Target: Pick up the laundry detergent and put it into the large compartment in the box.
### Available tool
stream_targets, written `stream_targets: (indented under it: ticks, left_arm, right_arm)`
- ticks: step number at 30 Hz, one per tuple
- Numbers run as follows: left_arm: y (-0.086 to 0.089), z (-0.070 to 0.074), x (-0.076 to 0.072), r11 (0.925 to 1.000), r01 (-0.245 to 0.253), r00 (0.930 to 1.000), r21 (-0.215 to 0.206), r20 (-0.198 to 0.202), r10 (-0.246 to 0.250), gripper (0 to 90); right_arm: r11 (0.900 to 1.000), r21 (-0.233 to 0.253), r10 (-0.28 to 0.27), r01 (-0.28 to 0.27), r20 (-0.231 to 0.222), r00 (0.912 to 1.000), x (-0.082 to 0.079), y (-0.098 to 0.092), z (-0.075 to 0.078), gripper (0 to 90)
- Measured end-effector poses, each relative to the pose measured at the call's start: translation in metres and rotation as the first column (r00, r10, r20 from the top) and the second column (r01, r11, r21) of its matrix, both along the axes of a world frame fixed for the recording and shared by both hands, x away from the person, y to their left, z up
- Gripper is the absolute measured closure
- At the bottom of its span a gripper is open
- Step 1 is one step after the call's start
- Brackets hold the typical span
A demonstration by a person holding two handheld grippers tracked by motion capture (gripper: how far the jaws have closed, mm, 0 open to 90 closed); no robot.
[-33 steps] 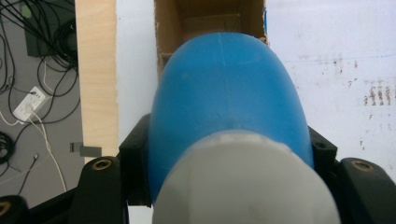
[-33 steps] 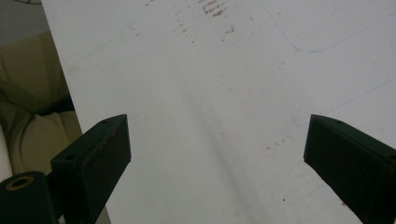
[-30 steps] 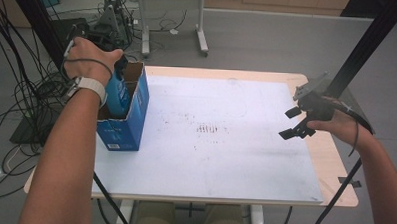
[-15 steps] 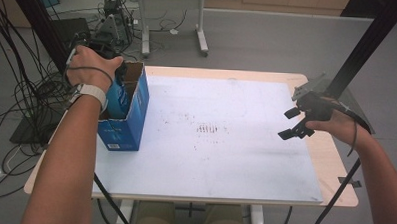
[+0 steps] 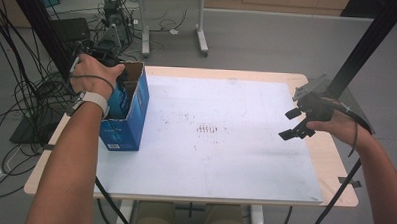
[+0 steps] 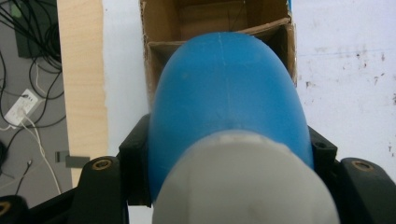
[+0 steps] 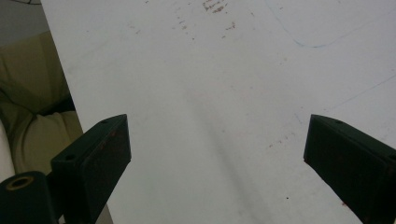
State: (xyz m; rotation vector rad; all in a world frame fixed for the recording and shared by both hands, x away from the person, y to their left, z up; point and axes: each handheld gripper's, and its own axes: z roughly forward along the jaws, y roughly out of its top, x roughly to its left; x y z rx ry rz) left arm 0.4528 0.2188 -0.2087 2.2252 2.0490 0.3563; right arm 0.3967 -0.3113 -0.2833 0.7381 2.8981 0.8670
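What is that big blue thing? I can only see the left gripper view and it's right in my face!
Observer: A blue bottle with a white cap, clamped between the left gripper's jaws. From the high view, it hangs over a blue box at the table's left edge.
Operator: Is the box open?
Observer: Yes, its top flaps stand up and the bottle sits partly inside.
Operator: What's the other hand doing?
Observer: The right gripper is over the table's right side.
Operator: Holding anything?
Observer: No, in the right gripper view its jaws are wide apart over the bare white mat.
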Motion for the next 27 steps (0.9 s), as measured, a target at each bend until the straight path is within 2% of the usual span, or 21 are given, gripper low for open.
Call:
stream_targets:
  ticks: [13, 18, 27]
  left_arm:
    - [-0.001, -0.016, -0.001, 1.0, 0.0, 1.0, 0.005, 0.004, 0.0, 37.9]
    - [-0.002, -0.024, 0.0, 1.0, -0.002, 0.9999, -0.002, -0.016, 0.002, 37.9]
    - [-0.002, -0.036, 0.001, 1.0, -0.006, 0.9997, -0.002, -0.026, 0.006, 37.9]
  right_arm:
    - [1.0, 0.007, -0.004, 0.004, -0.003, 1.0, -0.001, 0.001, -0.003, 7.4]
    - [1.0, 0.009, -0.006, 0.006, -0.004, 1.0, -0.002, -0.001, -0.004, 7.3]
    - [1.0, 0.007, -0.017, 0.017, -0.011, 0.9998, -0.003, -0.005, -0.008, 7.4]
